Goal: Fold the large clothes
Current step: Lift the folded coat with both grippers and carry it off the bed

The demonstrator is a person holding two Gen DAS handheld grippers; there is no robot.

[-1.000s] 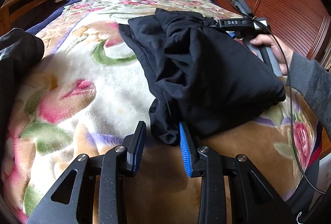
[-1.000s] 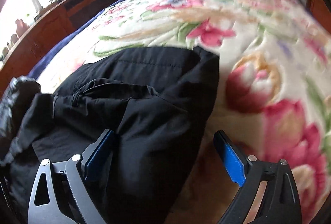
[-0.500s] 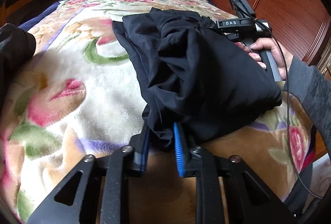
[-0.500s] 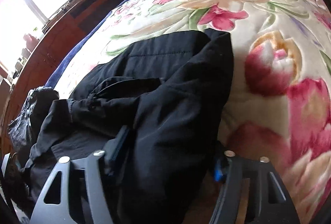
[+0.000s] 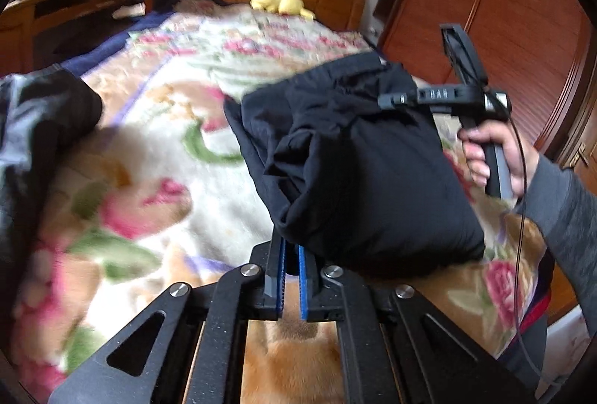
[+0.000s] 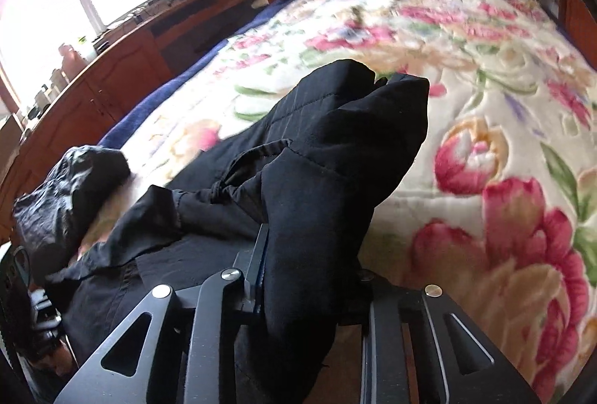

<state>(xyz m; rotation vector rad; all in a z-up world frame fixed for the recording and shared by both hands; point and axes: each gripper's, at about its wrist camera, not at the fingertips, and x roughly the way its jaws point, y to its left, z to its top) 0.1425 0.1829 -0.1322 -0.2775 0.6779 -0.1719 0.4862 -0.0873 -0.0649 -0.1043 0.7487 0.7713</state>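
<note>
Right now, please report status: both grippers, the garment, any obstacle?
Left gripper shut on black garment. Right gripper shut on it too. Second dark garment lies apart on blanket, not blocking.

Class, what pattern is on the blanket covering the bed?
A floral pattern: pink and red flowers with green leaves on the cream blanket, clearest in the right wrist view.

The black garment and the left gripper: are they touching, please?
Touching. The left wrist view shows the left gripper with blue pads closed on the black garment at its lower edge.
</note>
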